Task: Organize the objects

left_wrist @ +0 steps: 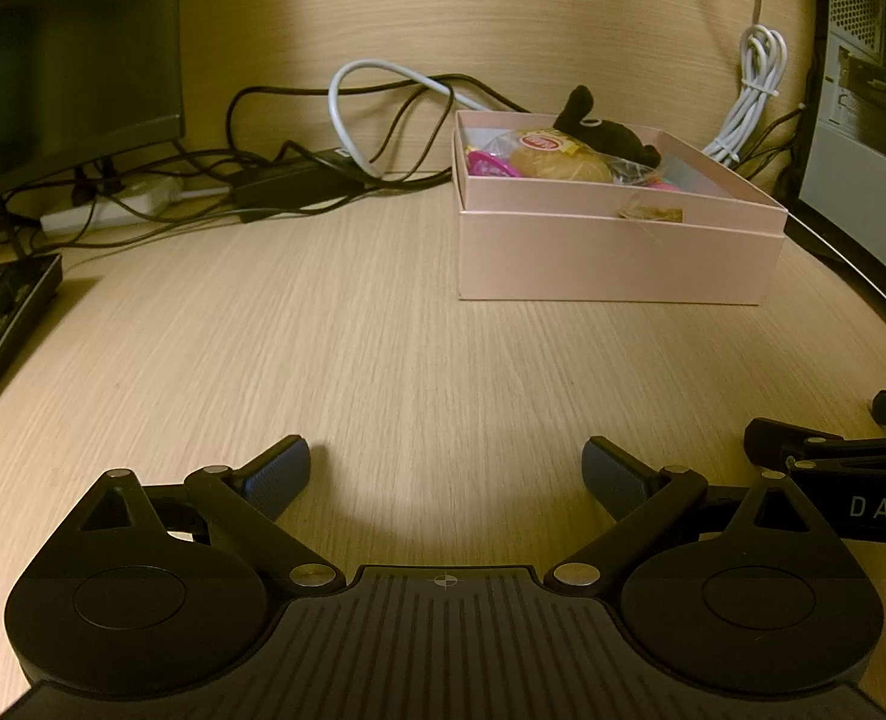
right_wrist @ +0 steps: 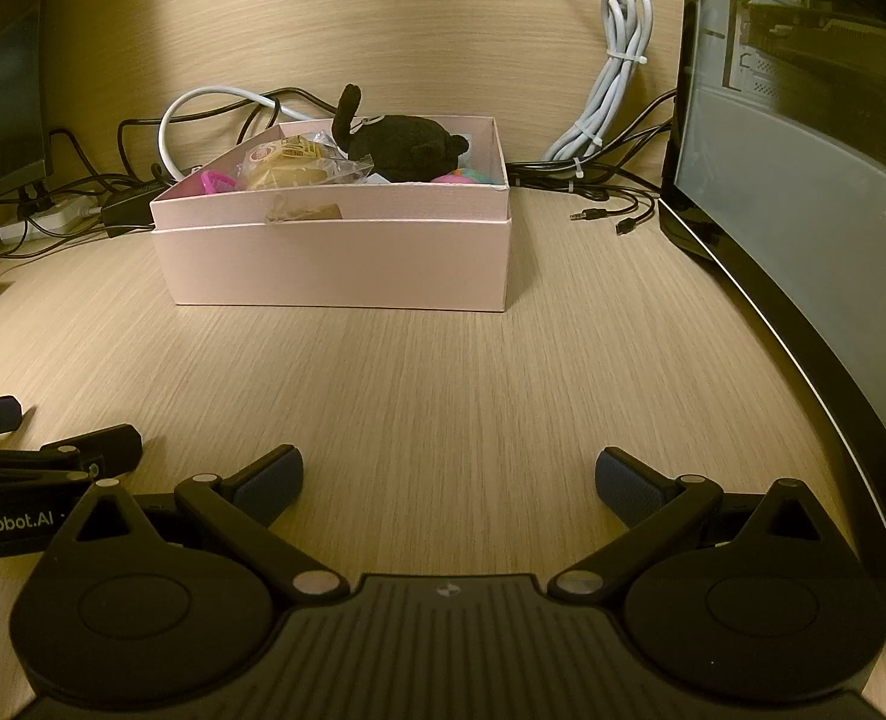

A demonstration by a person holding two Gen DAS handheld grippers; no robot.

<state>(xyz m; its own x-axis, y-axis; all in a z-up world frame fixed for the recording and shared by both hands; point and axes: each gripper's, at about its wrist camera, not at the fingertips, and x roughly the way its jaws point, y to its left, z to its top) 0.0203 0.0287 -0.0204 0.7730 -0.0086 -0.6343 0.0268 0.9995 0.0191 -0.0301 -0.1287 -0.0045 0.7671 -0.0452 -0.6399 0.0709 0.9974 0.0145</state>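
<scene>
Left wrist view, left to right: a dark monitor (left_wrist: 65,54) and the corner of a keyboard (left_wrist: 5,324) stand at the left edge of the desk (left_wrist: 383,348); a tangle of black and white cables (left_wrist: 323,144) lies along the back wall. My left gripper (left_wrist: 445,474) sits low over bare wood, its jaws spread wide and holding nothing. The pink box (left_wrist: 616,252) rests on the desk well ahead of these jaws and to their right, open-topped. Inside it lie a pink item (left_wrist: 487,163), a wrapped bun (left_wrist: 559,159) and a black plush toy (left_wrist: 610,132). My right gripper (left_wrist: 832,450) shows at the far right edge.

Right wrist view, left to right: part of my left gripper (right_wrist: 53,444) enters at the left edge. The pink box (right_wrist: 335,267) stands well ahead of my right jaws and slightly left of their midline, carrying the bun (right_wrist: 290,168) and plush toy (right_wrist: 401,144). My right gripper (right_wrist: 448,483) also hovers low with its jaws wide apart and empty. A bundled white cable (right_wrist: 613,90) hangs behind; a computer case (right_wrist: 802,150) closes the right side.
</scene>
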